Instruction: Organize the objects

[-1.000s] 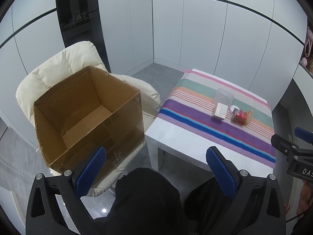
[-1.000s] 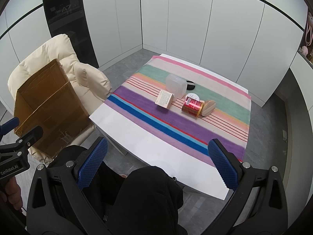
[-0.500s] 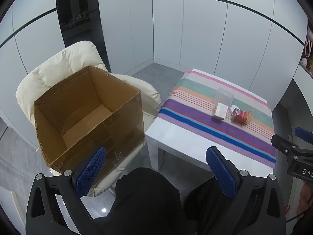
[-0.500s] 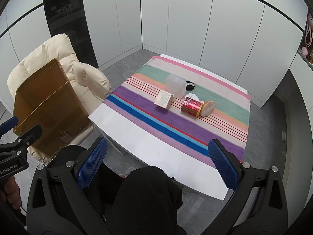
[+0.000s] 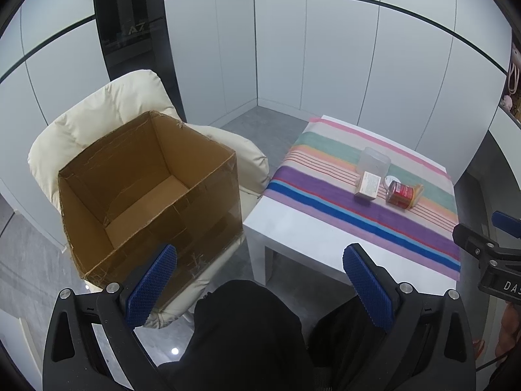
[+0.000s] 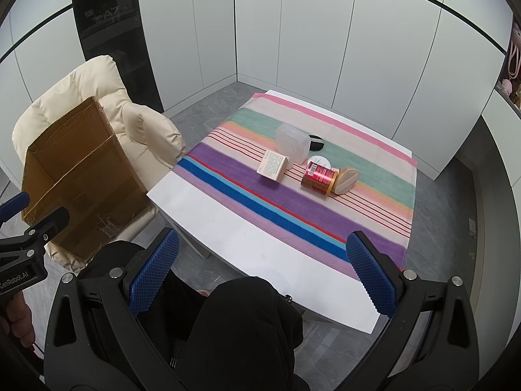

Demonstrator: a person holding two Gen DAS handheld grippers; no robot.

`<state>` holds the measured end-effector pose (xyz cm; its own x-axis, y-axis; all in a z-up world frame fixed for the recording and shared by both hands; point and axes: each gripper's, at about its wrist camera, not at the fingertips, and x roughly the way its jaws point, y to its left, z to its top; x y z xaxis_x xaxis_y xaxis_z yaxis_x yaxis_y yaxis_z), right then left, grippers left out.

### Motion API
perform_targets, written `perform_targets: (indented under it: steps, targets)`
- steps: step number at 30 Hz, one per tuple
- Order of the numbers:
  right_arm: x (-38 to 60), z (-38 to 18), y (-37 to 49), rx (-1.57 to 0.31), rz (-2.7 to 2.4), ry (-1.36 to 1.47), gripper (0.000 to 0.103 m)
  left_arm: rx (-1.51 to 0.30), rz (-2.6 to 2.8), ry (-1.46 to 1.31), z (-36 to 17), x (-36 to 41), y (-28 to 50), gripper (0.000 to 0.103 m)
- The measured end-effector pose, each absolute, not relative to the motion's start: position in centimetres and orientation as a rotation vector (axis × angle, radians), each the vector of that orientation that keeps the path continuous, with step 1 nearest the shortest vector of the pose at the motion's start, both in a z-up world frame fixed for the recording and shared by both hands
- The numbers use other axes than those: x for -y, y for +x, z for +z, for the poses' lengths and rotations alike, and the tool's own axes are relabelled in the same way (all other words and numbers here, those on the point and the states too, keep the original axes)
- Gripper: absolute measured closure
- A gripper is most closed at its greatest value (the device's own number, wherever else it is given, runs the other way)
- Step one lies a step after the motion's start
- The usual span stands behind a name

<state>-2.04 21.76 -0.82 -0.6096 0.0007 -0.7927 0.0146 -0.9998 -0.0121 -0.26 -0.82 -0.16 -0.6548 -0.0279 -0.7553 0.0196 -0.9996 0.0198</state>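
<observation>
Nothing much has shifted since a second ago, honestly; both views sit almost where they were, maybe a hair of drift in the right one, and every item lies exactly where it lay.

Left wrist view first: left claw (image 5: 260, 288) is spread wide, blue pads far apart, gripping nothing; it hangs over the person's dark-clothed lap, pointed at the gap between the cardboard box (image 5: 149, 192) and the desk (image 5: 302, 231); box sits open-topped on a cream armchair (image 5: 107, 110) and looks empty as far as I can see its floor; off on the striped cloth (image 5: 325, 202) you get the small carton (image 5: 368, 185), the clear plastic tub (image 5: 373, 160) right behind it, and the red can (image 5: 400, 194) tipped on its side; right claw's tips just poke in at the edge.

Right wrist view: right claw (image 6: 260, 273) equally wide open, holding nothing, held low near the desk's front edge (image 6: 247, 238); better look at the pile here; small carton (image 6: 273, 165), clear plastic tub (image 6: 291, 142) touching or just beside it, a dark flattish thing (image 6: 316, 140) behind the tub that I can't identify, a white round lid (image 6: 319, 162), the red can (image 6: 318, 177) lying with a tan cap-shaped piece (image 6: 346, 181) at its end.

So progress-wise I'd call it basically zero; all the stuff is on the desk, none in the box, and neither claw is near anything yet; whole job looks ahead of them.
</observation>
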Motion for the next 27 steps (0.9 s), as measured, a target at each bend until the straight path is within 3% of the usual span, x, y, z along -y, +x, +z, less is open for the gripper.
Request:
perform_targets:
  steps: [27]
  targets:
    - [-21.64, -0.87, -2.02, -0.033, -2.813, 1.386, 0.0, 0.015, -2.835, 1.301, -0.27, 0.56, -0.19, 0.0]
